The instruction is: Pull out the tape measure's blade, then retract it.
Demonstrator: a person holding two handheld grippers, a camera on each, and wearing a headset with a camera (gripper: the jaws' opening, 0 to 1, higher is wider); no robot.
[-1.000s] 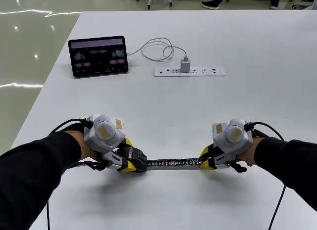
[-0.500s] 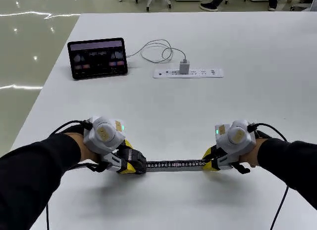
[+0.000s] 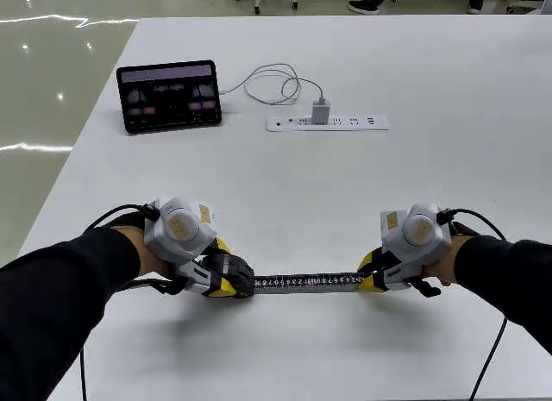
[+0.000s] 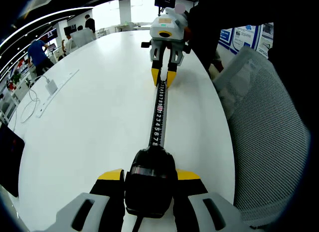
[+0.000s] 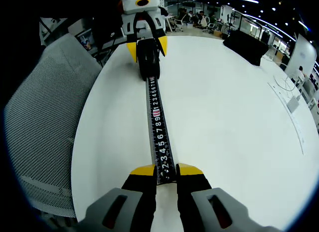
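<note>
on the near part of the desk (image 3: 345,194) the tape measure's case (image 3: 233,278) lies at the left, between the fingers (image 4: 110,175) of the left gripper (image 3: 222,273). its blade (image 3: 306,282) runs flat to the right, up to the right gripper (image 3: 369,278). far behind them the tablet (image 3: 169,95) stands at the left and the power strip (image 3: 328,122) lies to its right, with a cable (image 3: 272,82) looped just behind the strip.

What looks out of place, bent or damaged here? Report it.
Nothing stands out. The blade runs straight and unkinked along the table, from the case held in the left gripper to its end, pinched by the right gripper. The tablet and power strip sit tidily beyond.
</note>
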